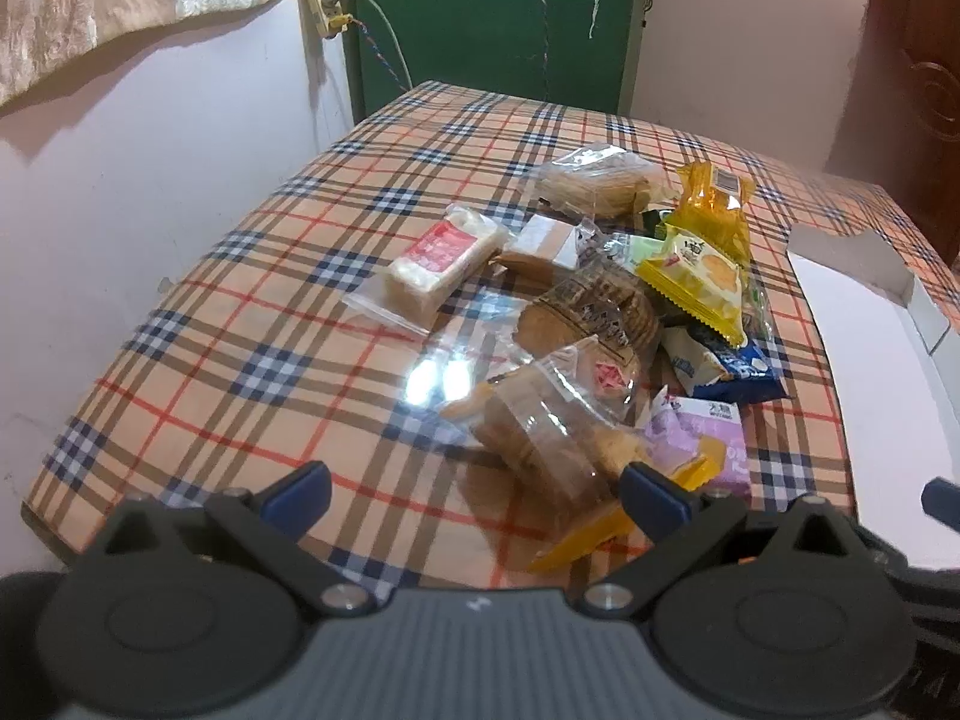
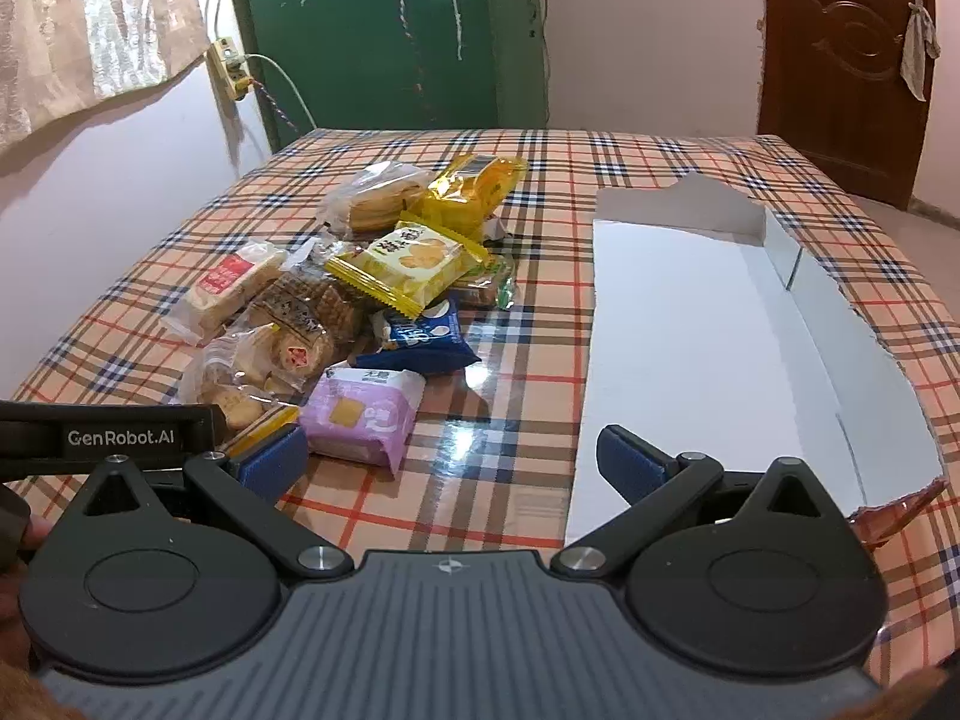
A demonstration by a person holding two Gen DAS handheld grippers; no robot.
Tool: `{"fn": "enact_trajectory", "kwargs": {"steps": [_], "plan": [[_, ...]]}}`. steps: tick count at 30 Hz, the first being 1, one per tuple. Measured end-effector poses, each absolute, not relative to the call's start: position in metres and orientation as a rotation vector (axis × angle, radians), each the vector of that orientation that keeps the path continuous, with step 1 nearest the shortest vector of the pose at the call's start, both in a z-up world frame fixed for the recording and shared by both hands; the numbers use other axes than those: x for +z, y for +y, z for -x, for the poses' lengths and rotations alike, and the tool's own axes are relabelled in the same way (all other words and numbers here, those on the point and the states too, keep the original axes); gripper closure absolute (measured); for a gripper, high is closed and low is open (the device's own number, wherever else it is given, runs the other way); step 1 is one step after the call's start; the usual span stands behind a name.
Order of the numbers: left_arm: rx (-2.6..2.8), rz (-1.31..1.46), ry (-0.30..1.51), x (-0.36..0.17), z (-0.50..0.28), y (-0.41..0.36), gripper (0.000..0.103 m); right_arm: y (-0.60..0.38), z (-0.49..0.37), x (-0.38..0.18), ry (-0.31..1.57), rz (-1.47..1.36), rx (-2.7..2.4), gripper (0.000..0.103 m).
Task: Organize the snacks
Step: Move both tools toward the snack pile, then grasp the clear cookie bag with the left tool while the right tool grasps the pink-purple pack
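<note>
Snacks [image 2: 384,300] not sorted yet: whole pile sat on the worktop [image 2: 540,396], white box [image 2: 690,330] held nothing.

Pile was left of the box, well apart from it: purple packet [image 2: 360,414] nearest, blue packet [image 2: 420,339] behind it, yellow packets [image 2: 414,264] on top, clear-wrapped biscuits [image 1: 540,438] at the left edge, red-label bar [image 1: 441,261] off to the far left. Left tool [image 1: 477,495] was released, jaws spread, low at the near end of the pile with the clear biscuit pack between its pads; no grip closed. Right tool [image 2: 450,456] was released too, holding nothing, hovering between pile and box. My read: zero items placed, first pick looked about to start, everything left to move.
</note>
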State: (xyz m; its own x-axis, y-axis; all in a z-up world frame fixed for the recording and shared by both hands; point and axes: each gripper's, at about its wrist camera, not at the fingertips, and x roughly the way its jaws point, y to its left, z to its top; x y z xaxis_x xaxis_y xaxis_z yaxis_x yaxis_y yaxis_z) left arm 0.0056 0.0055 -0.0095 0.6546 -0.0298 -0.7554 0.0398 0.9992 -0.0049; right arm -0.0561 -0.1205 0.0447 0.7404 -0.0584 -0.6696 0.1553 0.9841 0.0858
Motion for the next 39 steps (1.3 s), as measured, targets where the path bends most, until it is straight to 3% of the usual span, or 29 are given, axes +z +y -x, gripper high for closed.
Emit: {"fn": "enact_trajectory", "kwargs": {"steps": [12,27,36,39], "plan": [[0.008,0.157,0.929,-0.025,-0.036,-0.003,0.000,-0.126,0.058,0.046,0.732,-0.139,-0.160,0.000],[-0.032,0.152,0.849,-0.016,-0.021,0.060,0.001,-0.120,0.052,0.042,0.731,-0.093,-0.134,0.000],[-0.007,0.084,0.872,-0.025,-0.047,0.023,0.001,-0.110,0.035,0.034,0.762,-0.071,-0.108,0.000],[0.004,0.088,0.914,-0.038,-0.059,0.027,0.009,-0.105,0.026,0.031,0.765,-0.064,-0.085,0.000]]}}
